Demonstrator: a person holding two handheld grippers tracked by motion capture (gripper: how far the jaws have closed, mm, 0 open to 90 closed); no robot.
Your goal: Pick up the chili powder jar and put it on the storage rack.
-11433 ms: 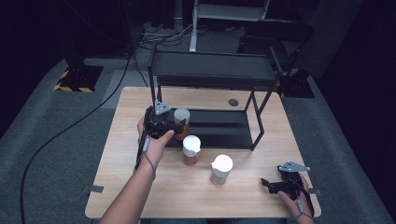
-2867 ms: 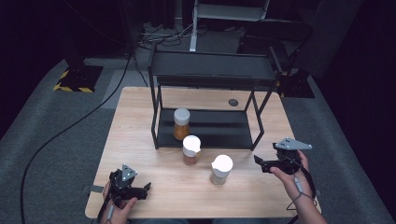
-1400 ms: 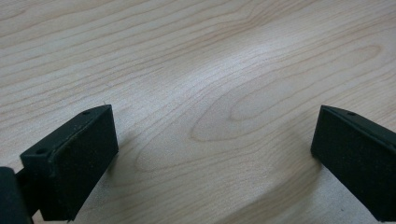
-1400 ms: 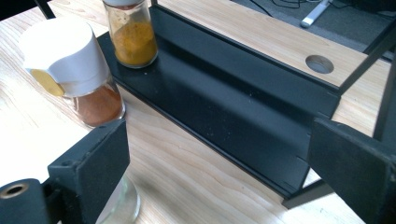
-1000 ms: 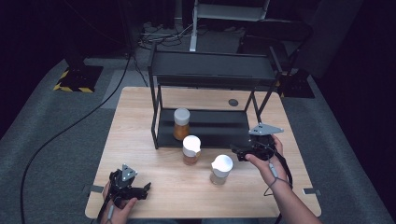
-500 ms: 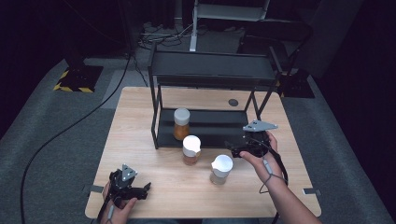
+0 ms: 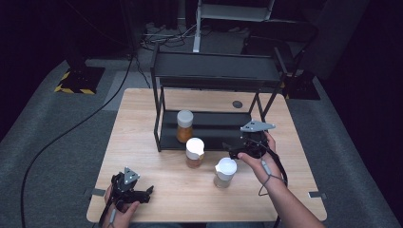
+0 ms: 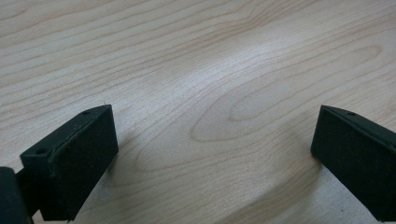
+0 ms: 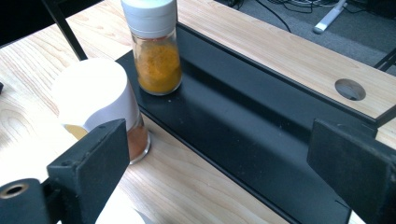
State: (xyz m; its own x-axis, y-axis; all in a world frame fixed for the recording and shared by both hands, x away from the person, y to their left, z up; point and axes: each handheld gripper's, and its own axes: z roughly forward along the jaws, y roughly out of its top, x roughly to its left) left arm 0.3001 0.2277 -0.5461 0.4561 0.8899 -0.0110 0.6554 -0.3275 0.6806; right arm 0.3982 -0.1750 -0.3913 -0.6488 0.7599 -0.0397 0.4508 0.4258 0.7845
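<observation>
The right gripper (image 7: 233, 151) has come in from the right edge of the worktop (image 7: 142, 123) over the last few seconds and now hangs just beside the front of the black rack (image 7: 214, 76), its jaws wide apart with nothing between them. The right gripper view looks past those jaws at the middle jar (image 9: 100, 105), white-capped with reddish-brown spice, standing on the worktop just in front of the rack's lower shelf (image 9: 243, 121). One jar (image 7: 184, 126) of orange spice already stands on that shelf. A third jar (image 7: 225, 172) sits on the worktop close under the right hand. This looks like the approach to a second pick, though which jar is not settled yet. The left gripper (image 7: 138, 194) rests at the near left corner, unmoved, jaws open over bare wood.
</observation>
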